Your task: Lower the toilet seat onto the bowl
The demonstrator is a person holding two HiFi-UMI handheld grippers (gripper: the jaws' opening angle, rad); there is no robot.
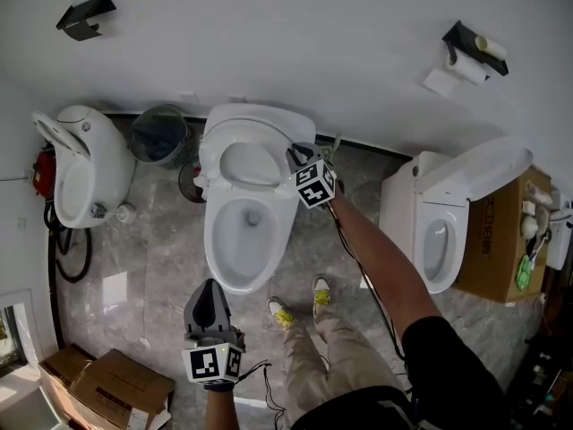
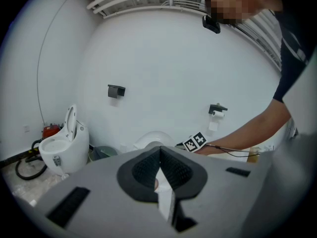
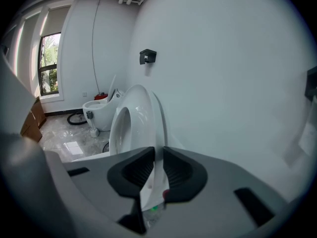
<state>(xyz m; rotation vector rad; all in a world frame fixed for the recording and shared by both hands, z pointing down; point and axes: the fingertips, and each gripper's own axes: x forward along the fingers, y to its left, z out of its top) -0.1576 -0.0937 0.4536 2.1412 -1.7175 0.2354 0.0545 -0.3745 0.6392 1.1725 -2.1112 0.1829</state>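
Pinching the raised white plastic toilet seat [image 3: 137, 112] at its rim, the right tongs [image 3: 159, 151] should ease it slowly onto the white ceramic bowl [image 1: 243, 240], while the left tongs [image 2: 159, 151], pressed together and empty, stay clear.

The right arm [image 1: 376, 262] extends forward with the right tongs [image 1: 296, 156] clamped on the edge of the upright toilet seat [image 3: 134, 108], while the left tongs [image 1: 211, 287], closed and empty, point forward near the body.

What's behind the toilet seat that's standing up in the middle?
The white lid stands right behind the seat, with the white wall behind that. Whatever is low down between lid and wall is covered, so I can't tell.
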